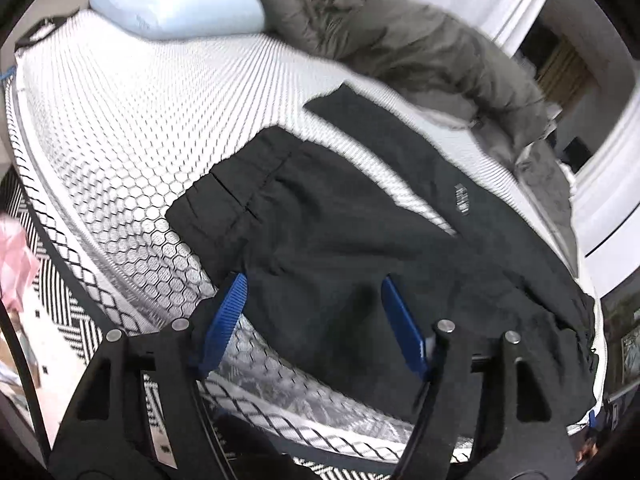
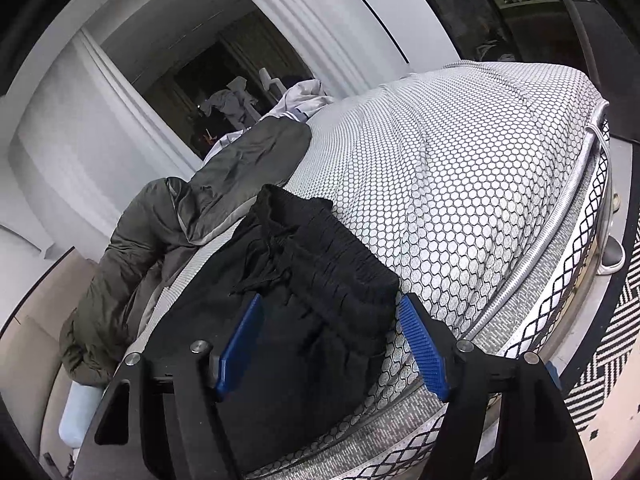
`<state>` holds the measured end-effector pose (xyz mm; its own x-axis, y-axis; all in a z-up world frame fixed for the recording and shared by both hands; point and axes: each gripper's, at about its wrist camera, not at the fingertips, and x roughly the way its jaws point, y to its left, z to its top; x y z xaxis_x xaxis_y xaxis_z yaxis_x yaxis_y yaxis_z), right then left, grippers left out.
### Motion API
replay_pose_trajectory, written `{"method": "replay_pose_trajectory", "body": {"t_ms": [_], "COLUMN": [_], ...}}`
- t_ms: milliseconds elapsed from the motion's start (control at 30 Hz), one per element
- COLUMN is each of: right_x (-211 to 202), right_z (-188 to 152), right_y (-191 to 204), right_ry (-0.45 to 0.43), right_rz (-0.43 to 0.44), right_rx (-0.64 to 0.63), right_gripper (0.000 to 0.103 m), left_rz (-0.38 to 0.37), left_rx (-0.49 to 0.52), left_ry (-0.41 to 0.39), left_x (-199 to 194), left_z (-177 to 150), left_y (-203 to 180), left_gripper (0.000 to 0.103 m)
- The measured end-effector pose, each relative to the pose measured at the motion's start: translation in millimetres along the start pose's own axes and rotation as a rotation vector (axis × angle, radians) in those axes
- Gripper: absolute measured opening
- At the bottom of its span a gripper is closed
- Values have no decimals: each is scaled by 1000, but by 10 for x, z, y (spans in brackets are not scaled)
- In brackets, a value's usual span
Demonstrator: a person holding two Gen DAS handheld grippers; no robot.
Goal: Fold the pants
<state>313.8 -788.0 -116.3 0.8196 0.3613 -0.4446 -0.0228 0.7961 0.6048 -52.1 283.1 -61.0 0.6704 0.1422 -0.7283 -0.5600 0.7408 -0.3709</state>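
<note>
Left wrist view: my left gripper (image 1: 314, 312) hangs with its blue pads (image 1: 226, 320) spread wide, nothing between them. The black pants (image 1: 360, 220) lie flat on the mattress (image 1: 120, 140) directly ahead of the fingers, and the near edge of the fabric runs under the gap between the pads. I cannot tell whether either pad touches the cloth. The two legs fan away from the gripper, a strip of honeycomb-patterned mattress showing between them, with a small pale logo (image 1: 462, 200) on the right-hand leg. Beyond the pants, far ahead and to the right, a crumpled olive-grey jacket (image 1: 400, 40); far ahead and to the left, a pale blue pillow (image 1: 176, 4). Below left of the gripper, a black-and-white patterned rug (image 1: 60, 308) and something pink (image 1: 14, 260) at the frame edge, too blurred to identify.

Right wrist view: my right gripper (image 2: 332, 336) is likewise spread apart and grips nothing. The gathered elastic waistband (image 2: 328, 248) and its drawstring (image 2: 272, 272) sit just ahead of and between the fingers; the left pad (image 2: 240, 344) is over black fabric, the right pad (image 2: 424, 344) over bare mattress beside the waistband corner. The jacket lies ahead to the left, touching the pants' far edge. A doorway (image 2: 224, 80) is further off behind it.
</note>
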Motion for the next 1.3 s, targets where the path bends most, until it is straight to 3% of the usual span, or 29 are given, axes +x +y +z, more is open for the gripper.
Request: {"method": "replay_pose_trajectory", "body": {"t_ms": [300,500,567,600,633,700,800,967,1033,1067,1100,1233,1300], "right_x": [40,94,126,150,169,213,241,373,450,471,473,66,116], "right_z": [38,24,15,10,10,9,9,-41,-70,-82,-91,-28,-103], "right_y": [-69,-72,-73,-84,-103,-179,-236,-151,-123,-96,-46,145,66], "right_ry": [-3,20,37,49,59,79,94,156,189,196,192,2,47], "right_rz": [-9,-15,-29,-37,-34,-15,37,25,22,14,8,95,14], "right_rx": [31,24,19,22,32,77,113,60,49,31,0,-63,-58], "right_gripper": [72,72,72,72,72,71,63,63,48,16,12,11,11], "left_rz": [-32,-4,4,24,30,-15,-33,-11,-8,-8,-15,-24,2], "left_rx": [-6,-48,-60,-76,-103,-156,-167,-119,-110,-111,-119,-108,-75], "left_ry": [2,-15,-41,-54,-74,-116,-119,-154,-153,-153,-154,-175,-163], "left_x": [-105,68,120,134,127,72,81,-6,1,-20,-25,-168,-126], "left_z": [-256,-60,36,80,112,163,254,260,264,256,256,184,174], "left_y": [76,92,100,118,152,243,304,210,175,172,173,161,144], "left_gripper": [64,63,52,34,24,16,13,8,6,6,5,5,5]}}
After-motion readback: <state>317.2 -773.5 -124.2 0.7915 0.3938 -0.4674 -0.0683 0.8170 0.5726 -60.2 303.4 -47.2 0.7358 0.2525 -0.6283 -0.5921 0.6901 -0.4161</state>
